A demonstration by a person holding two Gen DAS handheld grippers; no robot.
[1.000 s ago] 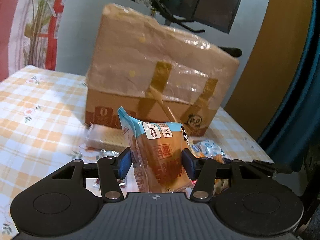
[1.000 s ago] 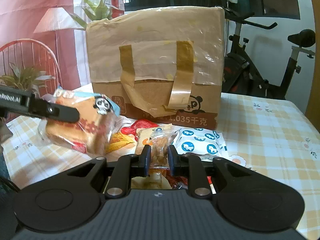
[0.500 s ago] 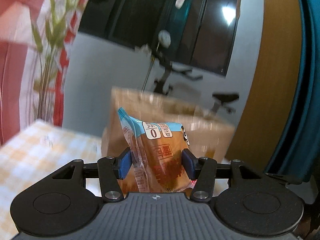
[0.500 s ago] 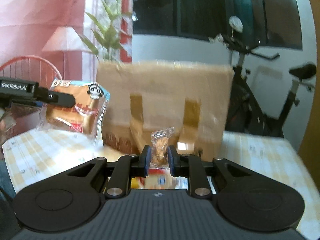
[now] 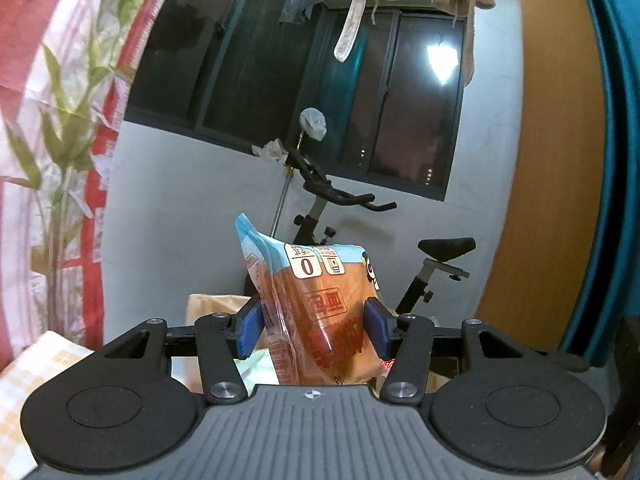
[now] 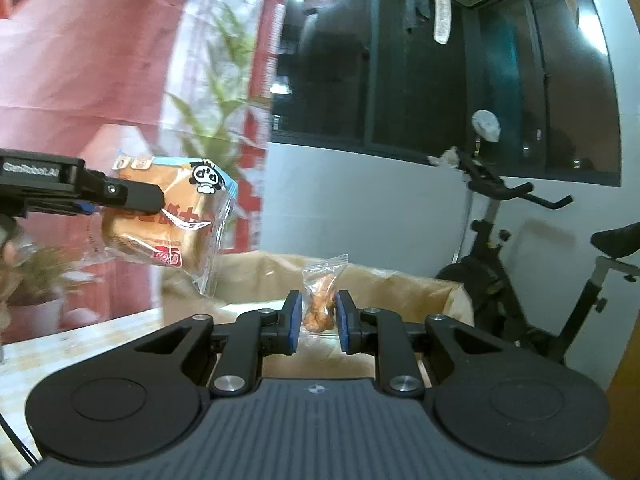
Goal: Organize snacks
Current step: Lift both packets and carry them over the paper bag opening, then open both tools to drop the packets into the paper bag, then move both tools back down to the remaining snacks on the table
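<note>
Jaws of the left gripper [image 5: 312, 330] are pinching a bread packet [image 5: 320, 312], right gripper's [image 6: 317, 317] a small snack bag [image 6: 320, 300]; both are being carried above the open cardboard box [image 6: 400, 280], awaiting lowering and release.

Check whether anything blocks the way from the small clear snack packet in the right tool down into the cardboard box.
Nothing visible does. The small snack packet hangs in the right tool above the cardboard box, whose top is open. The bread bag is off to the side.

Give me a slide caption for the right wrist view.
Right gripper lifts a small clear snack packet above the cardboard box.
</note>
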